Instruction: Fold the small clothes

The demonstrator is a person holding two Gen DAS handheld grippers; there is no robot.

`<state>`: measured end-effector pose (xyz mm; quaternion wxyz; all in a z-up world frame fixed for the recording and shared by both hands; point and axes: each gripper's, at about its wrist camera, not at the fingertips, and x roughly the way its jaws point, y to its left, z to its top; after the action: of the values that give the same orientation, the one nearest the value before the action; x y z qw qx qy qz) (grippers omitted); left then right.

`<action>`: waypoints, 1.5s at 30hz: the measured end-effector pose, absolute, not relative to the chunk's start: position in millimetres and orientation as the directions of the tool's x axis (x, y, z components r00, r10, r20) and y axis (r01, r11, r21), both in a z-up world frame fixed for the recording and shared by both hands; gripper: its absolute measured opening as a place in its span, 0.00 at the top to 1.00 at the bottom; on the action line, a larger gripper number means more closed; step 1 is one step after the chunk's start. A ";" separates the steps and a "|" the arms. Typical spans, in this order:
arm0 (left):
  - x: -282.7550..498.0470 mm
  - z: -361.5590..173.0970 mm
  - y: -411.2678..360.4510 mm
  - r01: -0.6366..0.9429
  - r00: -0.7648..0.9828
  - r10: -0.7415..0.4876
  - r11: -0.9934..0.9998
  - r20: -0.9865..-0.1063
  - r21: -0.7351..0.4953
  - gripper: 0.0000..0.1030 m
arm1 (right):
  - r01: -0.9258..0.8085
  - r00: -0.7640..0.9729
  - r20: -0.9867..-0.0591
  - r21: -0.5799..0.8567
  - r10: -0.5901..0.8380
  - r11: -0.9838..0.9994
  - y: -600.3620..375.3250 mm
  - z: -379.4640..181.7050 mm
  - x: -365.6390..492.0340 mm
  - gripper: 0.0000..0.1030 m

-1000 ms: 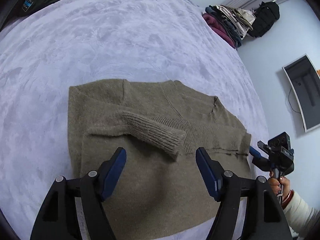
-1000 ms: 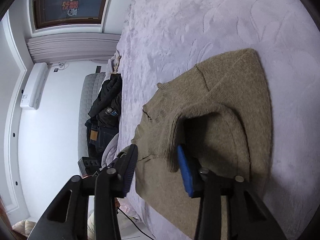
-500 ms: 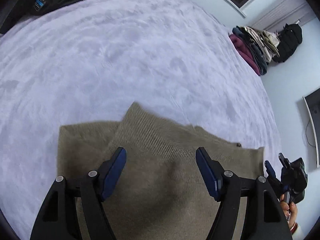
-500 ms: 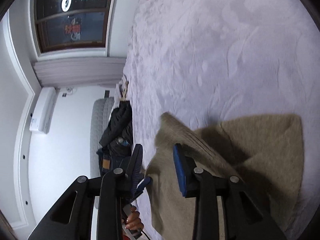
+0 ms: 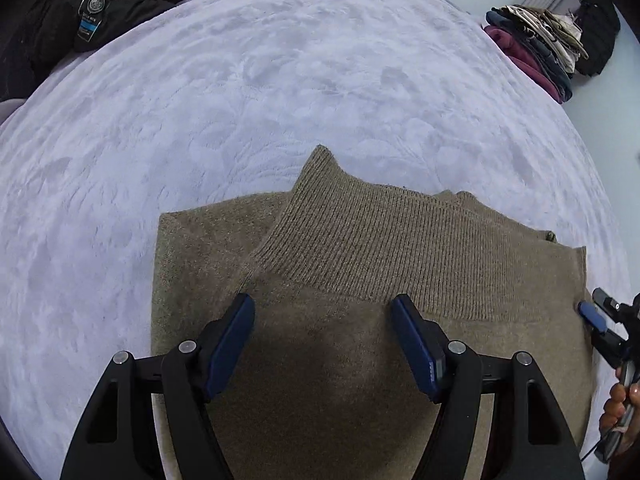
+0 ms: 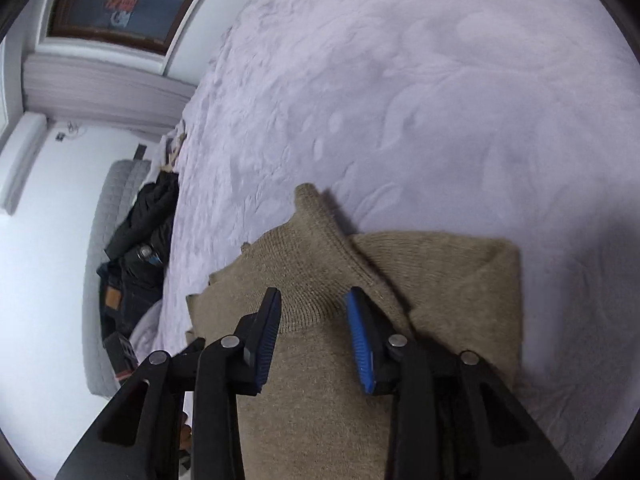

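An olive-brown knit sweater lies folded on the lilac bedspread, its ribbed hem band doubled over the body with one corner sticking up. It also shows in the right wrist view. My left gripper is open just above the folded sweater and holds nothing. My right gripper is open over the sweater's ribbed band and holds nothing. The right gripper also shows at the right edge of the left wrist view, beside the sweater's edge.
A black jacket lies at the far left of the bed, also seen in the right wrist view. A stack of folded clothes sits at the far right corner. The bedspread stretches beyond the sweater.
The sweater's lower half has been folded up over the sleeves, so the ribbed hem now lies on top. Both grippers have let go and stand open over it.
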<state>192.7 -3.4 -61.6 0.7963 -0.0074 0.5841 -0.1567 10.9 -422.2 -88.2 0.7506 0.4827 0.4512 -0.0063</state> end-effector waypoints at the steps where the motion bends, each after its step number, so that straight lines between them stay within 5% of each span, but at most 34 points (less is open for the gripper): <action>1: 190.5 -59.1 -0.3 0.246 0.270 -0.249 0.952 -0.930 -0.184 0.30 | 0.450 0.598 -0.692 0.708 0.405 0.545 -428.4 -82.2 6.4 0.62; 6: 172.9 -39.5 30.6 0.216 0.266 -0.231 0.960 -0.936 -0.176 0.30 | 0.410 0.564 -0.717 0.674 0.410 0.615 -425.5 -55.4 -13.5 0.52; 21: 73.8 -42.4 91.3 0.228 0.115 -0.239 0.951 -0.964 -0.208 0.30 | 0.291 0.472 -0.585 0.809 0.659 0.510 -309.8 -39.4 -107.4 0.49; 30: 64.1 -49.0 93.0 0.302 0.057 -0.372 0.891 -0.927 -0.339 0.30 | 0.443 0.460 -0.585 0.803 0.668 0.398 -251.8 -84.2 -144.9 0.48; 31: 65.0 -51.5 95.1 0.303 0.045 -0.388 0.884 -0.921 -0.357 0.33 | 0.457 0.489 -0.586 0.803 0.646 0.383 -251.7 -86.1 -147.2 0.47; 34: 72.4 -62.3 104.5 0.276 -0.006 -0.421 0.871 -0.907 -0.406 0.64 | 0.508 0.583 -0.569 0.812 0.580 0.287 -258.6 -94.7 -151.9 0.47; 35: 74.8 -65.8 107.8 0.269 -0.021 -0.433 0.866 -0.901 -0.422 0.66 | 0.522 0.608 -0.563 0.815 0.560 0.252 -261.3 -98.4 -152.8 0.47; 36: 76.8 -66.1 109.2 0.271 -0.028 -0.441 0.860 -0.897 -0.431 0.70 | 0.535 0.631 -0.556 0.817 0.541 0.215 -263.6 -102.5 -152.8 0.48; 38: 75.9 -58.5 104.4 0.344 -0.022 -0.421 0.848 -0.907 -0.402 0.76 | 0.559 0.653 -0.556 0.812 0.513 0.168 -268.2 -105.3 -151.3 0.92; 45: 59.7 -62.5 95.6 0.530 0.010 -0.326 0.803 -0.945 -0.272 0.79 | 0.559 0.584 -0.674 0.738 0.452 0.379 -263.0 -72.8 -145.4 0.92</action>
<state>59.7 95.6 -62.5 0.7059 0.0804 0.6349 -0.3034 -145.4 -263.0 -72.8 0.6948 0.5559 0.4546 -0.0384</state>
